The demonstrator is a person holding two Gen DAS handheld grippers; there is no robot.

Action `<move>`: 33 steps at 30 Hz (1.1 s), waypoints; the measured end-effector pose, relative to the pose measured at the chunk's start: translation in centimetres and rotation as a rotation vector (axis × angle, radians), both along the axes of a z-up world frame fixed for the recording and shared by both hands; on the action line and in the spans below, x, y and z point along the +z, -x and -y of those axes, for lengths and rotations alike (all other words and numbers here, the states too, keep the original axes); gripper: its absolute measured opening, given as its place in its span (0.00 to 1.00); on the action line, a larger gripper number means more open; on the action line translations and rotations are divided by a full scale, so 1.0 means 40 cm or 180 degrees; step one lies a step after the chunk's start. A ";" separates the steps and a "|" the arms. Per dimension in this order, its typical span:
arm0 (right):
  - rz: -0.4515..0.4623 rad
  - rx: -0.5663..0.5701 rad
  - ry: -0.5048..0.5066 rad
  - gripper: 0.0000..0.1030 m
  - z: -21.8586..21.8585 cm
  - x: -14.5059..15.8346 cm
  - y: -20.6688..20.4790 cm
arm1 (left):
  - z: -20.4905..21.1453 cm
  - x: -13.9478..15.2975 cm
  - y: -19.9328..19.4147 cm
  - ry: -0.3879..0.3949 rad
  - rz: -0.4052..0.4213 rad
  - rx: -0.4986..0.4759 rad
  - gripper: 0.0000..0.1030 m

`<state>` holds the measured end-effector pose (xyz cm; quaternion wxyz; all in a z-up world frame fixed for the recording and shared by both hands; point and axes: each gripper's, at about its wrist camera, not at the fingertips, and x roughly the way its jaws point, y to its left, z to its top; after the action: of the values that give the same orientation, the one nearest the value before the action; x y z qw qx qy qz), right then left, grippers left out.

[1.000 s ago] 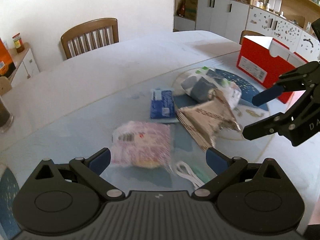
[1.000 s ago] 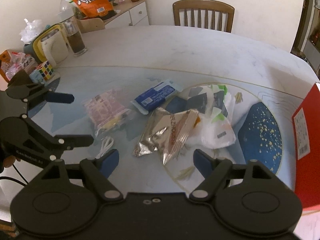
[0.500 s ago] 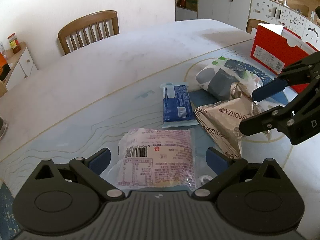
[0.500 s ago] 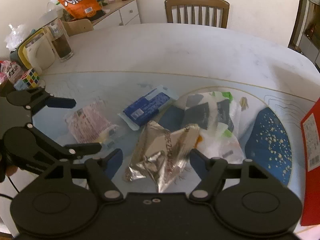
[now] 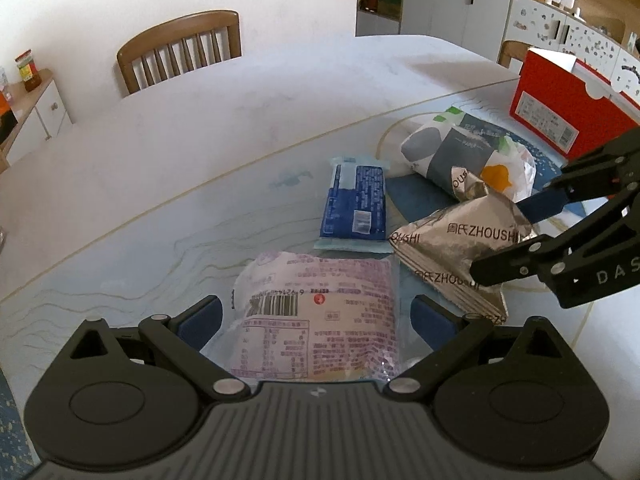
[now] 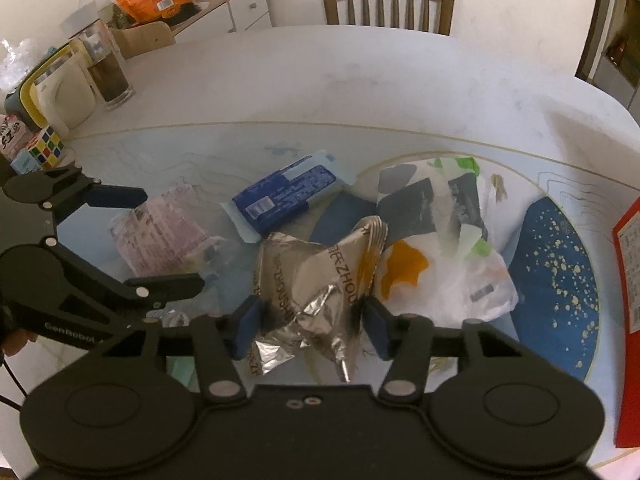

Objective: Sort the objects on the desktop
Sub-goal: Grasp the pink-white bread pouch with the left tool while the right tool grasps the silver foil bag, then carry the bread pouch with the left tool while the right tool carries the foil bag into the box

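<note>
At the lower centre of the right wrist view, the right gripper [image 6: 312,326] has just been closing its fingers and pinches the silver bag [image 6: 308,276]. The left gripper [image 5: 316,320] is spread wide around the pink packet [image 5: 316,320], which lies on the counter [image 5: 200,152] without touching the pads.

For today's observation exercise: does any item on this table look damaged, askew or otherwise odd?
The silver foil packet between the right gripper's closing pads is crumpled and creased. It lies askew, overlapping the white printed bag. The pink packet and blue packet lie flat and intact.
</note>
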<state>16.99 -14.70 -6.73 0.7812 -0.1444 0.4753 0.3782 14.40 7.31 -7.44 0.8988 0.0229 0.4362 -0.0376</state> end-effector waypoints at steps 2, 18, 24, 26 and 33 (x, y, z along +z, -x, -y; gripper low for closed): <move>0.0013 0.0018 0.0005 0.49 -0.001 0.000 0.003 | 0.001 -0.001 0.000 -0.0009 -0.0017 0.0017 0.87; -0.0053 -0.0043 -0.0080 0.42 0.034 0.013 0.015 | 0.013 0.011 0.017 0.0026 -0.0031 0.0126 0.67; -0.0054 -0.0043 -0.0167 0.42 0.070 0.048 0.035 | 0.024 0.033 0.041 0.0064 -0.0029 0.0132 0.67; -0.0047 -0.0046 -0.0196 0.42 0.084 0.063 0.043 | 0.030 0.045 0.049 0.0077 -0.0019 0.0140 0.67; -0.0040 -0.0098 -0.0297 0.42 0.131 0.105 0.064 | 0.072 0.096 0.076 0.0106 0.0048 0.0105 0.67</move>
<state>14.44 -19.94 -2.53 0.7898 -0.0981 0.4641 0.3888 11.38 4.42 -3.60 0.9028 0.0009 0.4291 -0.0299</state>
